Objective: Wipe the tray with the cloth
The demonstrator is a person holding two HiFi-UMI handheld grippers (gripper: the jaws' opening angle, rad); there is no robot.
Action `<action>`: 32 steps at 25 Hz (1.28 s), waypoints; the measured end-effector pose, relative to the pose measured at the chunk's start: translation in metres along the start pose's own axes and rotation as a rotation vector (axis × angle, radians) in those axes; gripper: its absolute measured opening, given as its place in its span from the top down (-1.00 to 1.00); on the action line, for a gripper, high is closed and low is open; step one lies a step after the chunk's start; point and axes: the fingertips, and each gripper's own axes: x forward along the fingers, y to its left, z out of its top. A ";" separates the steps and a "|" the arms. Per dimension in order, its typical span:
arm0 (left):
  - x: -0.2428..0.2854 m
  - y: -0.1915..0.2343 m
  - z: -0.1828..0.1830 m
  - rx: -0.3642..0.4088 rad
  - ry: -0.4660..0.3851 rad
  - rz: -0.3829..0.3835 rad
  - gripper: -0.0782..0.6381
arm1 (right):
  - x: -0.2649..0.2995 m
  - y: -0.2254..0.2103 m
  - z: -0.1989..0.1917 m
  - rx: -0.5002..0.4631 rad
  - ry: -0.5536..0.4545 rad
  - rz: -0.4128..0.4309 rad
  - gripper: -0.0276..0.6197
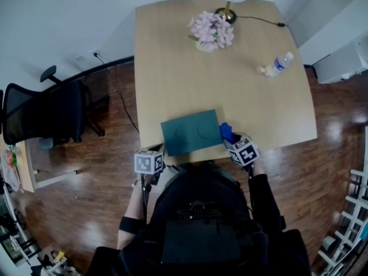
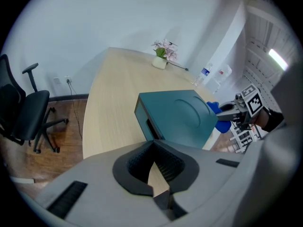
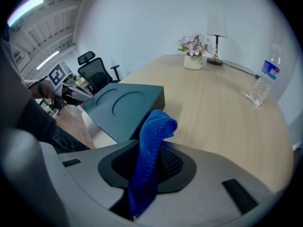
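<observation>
A dark teal tray lies at the near edge of the wooden table, slightly over the edge. My right gripper is just right of the tray, shut on a blue cloth that sticks up between its jaws. The cloth also shows beside the tray's far corner in the left gripper view. My left gripper hovers off the tray's near left corner; its pads meet at the tips with nothing between them.
At the table's far end stand a pot of pink flowers and a lamp base with a cable. A water bottle lies at the right. A black office chair stands on the wood floor at the left.
</observation>
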 end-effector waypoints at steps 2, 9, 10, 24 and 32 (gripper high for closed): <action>0.002 0.002 0.007 -0.012 -0.006 0.018 0.77 | 0.001 -0.001 0.002 0.006 0.002 0.003 0.61; 0.005 0.012 0.070 -0.098 -0.090 0.009 0.78 | 0.000 -0.018 0.029 0.065 -0.081 0.004 0.62; 0.009 0.010 0.077 -0.110 -0.097 -0.005 0.78 | 0.000 -0.023 0.031 0.076 -0.084 0.000 0.62; 0.055 -0.024 0.161 -0.131 -0.140 0.020 0.78 | -0.013 -0.113 0.073 0.176 -0.154 -0.079 0.63; 0.070 -0.037 0.187 -0.084 -0.138 0.041 0.78 | -0.016 -0.149 0.101 0.157 -0.182 -0.105 0.63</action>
